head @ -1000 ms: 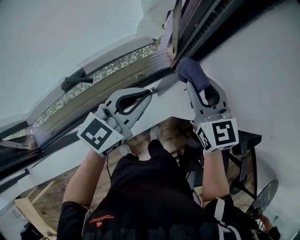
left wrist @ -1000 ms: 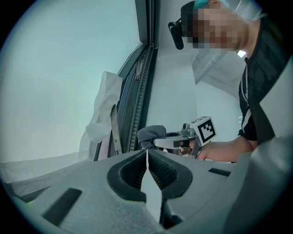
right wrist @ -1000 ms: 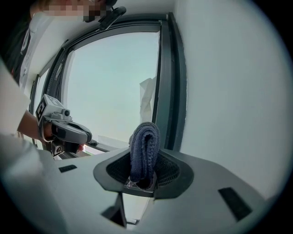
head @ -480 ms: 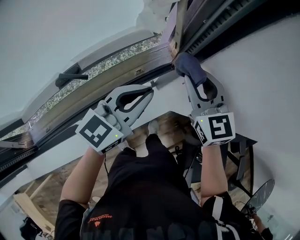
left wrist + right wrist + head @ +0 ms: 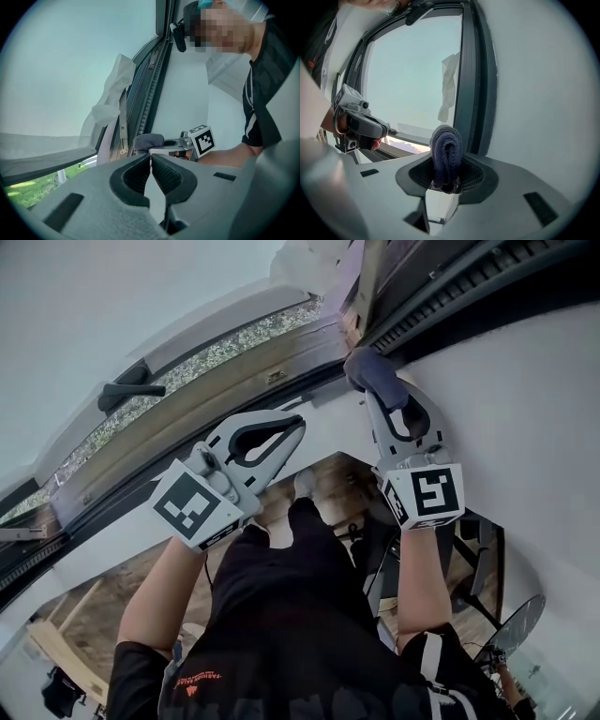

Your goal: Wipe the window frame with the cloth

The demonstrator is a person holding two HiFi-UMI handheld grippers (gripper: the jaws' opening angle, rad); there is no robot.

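Folded dark blue knitted cloth (image 5: 373, 374) sits clamped between the jaws of the right gripper (image 5: 382, 401), its bunched end pressed against the dark grey window frame (image 5: 471, 93) at the corner where the lower edge meets the upright. The left gripper (image 5: 298, 423) hovers near the frame's lower edge, beside the cloth, jaws closed together on nothing
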